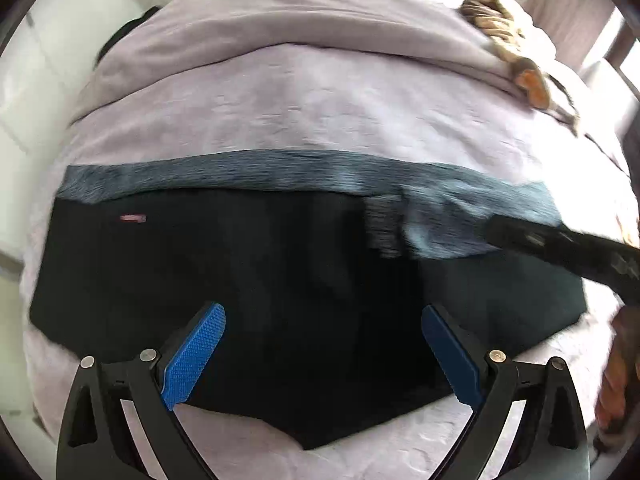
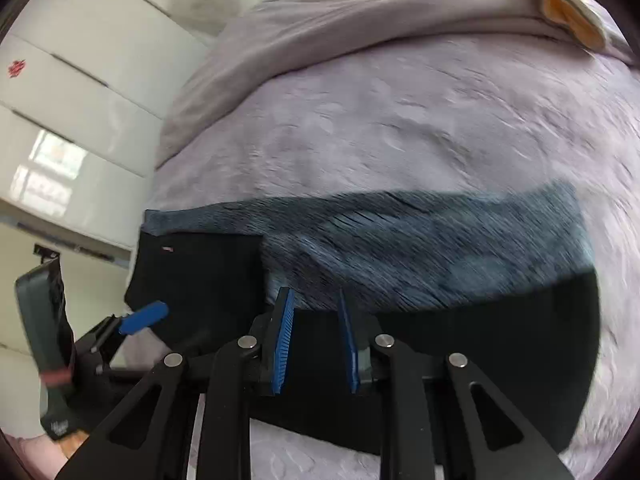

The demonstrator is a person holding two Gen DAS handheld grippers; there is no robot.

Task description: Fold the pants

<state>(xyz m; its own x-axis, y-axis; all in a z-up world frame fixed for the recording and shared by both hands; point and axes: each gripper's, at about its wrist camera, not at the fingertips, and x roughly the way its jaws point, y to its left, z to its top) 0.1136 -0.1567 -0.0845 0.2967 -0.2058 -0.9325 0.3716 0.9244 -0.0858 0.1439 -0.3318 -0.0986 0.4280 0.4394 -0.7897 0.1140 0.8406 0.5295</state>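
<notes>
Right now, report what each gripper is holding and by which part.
Nothing is held. The left gripper is wide open above the black pants; the right gripper hovers over them, jaws narrowly apart with no cloth between.

Both wrist cameras look steeply down, close over the bed (image 1: 320, 100), sharing the black pants (image 1: 240, 280) and each other's grippers.

Black pants (image 1: 240, 280), heathered blue-grey lining (image 2: 400, 248)

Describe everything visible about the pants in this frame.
The pants are black, soft-looking fabric with a grey-blue heathered part along the far edge and a tiny reddish tag near the left end. They lie flat, lengthwise across the lilac bedspread. The left gripper hangs open above them; contact is unclear.
</notes>
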